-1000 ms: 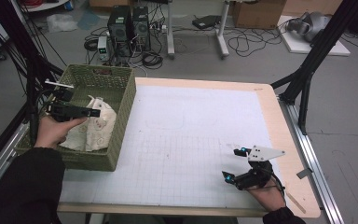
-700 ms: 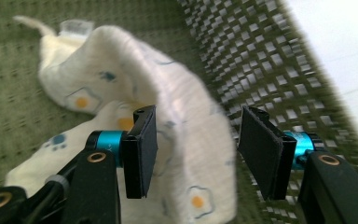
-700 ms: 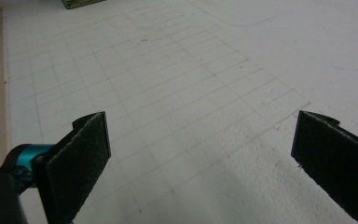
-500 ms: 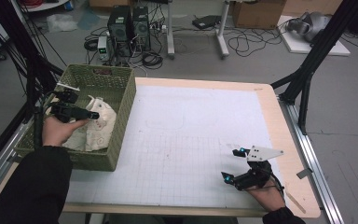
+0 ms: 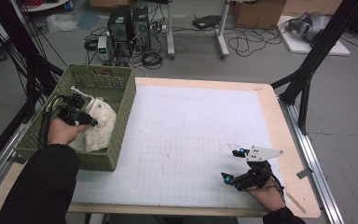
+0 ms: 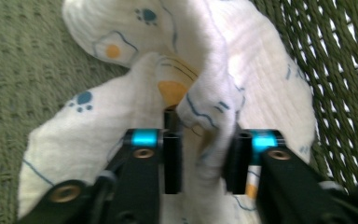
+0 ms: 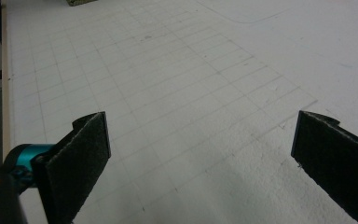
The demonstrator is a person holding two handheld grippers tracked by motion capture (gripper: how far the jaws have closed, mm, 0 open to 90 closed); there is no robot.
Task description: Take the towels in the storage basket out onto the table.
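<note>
Wicker basket (image 5: 121, 112) walls cloth (image 6: 242, 79); left hand-held gripper (image 6: 200, 158) closing (fold pinched).

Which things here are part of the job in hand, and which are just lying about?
In the job: left gripper, jaws just closing on a fold of the printed white cloth; green basket holding it.
Lying about: computer towers, floor cables, cardboard box.

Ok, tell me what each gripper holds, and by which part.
Left gripper: its jaws have just been closing on a raised fold of the cloth in the basket. Right gripper: open, nothing held.
</note>
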